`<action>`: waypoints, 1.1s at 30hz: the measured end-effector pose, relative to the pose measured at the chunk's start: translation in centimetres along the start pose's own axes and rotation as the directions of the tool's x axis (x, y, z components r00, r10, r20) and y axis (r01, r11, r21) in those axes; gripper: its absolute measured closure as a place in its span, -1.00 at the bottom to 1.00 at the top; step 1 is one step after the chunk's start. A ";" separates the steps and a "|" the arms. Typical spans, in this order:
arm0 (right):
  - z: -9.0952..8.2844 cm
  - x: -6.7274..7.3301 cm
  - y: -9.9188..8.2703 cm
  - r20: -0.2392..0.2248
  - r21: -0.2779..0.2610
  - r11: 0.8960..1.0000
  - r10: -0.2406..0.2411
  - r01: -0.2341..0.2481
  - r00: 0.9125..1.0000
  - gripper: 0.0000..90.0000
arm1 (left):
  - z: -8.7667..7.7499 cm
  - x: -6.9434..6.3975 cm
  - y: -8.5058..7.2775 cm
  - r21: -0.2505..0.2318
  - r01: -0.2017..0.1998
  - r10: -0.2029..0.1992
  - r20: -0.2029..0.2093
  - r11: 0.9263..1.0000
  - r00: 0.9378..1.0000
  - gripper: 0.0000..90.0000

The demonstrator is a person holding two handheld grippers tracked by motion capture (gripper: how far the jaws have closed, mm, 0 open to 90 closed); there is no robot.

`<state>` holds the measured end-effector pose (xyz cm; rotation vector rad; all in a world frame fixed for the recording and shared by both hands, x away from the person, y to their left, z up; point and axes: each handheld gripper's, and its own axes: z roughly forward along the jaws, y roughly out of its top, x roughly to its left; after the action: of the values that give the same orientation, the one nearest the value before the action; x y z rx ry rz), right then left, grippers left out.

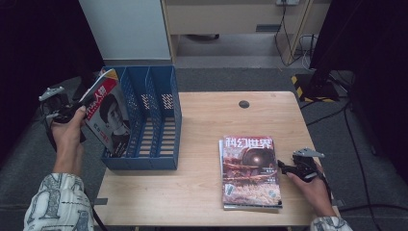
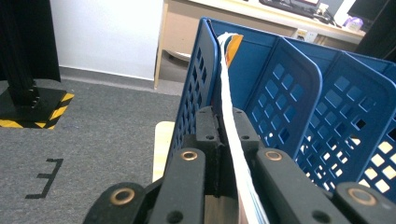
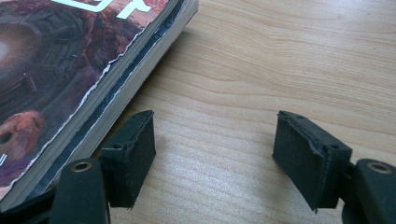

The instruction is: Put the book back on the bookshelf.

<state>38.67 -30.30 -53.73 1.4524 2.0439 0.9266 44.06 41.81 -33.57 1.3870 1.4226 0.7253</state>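
Note:
My left gripper is shut on a red-covered magazine, held tilted at the left end of the blue three-slot file rack. In the left gripper view the magazine's white page edge runs up between the jaws beside the rack's leftmost wall. A stack of magazines with a reddish science-fiction cover lies flat on the table's right half. My right gripper stands open just right of that stack, low over the wood. In the right gripper view the stack's edge lies left of the open gripper.
The wooden table has a round cable hole near its far edge. Grey carpet, cables and a black stand base with yellow-black tape surround it. A white cabinet stands behind the rack.

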 end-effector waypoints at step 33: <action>-0.1 0.0 -0.1 -0.001 0.003 1.000 -0.005 0.005 1.000 -0.38 | -0.8 -0.8 -0.6 -0.016 -0.078 0.078 0.012 0.997 0.997 -0.26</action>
<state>38.57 -30.36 -53.74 1.4476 2.0497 0.9226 43.00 41.09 -33.71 1.4390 1.3570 0.7749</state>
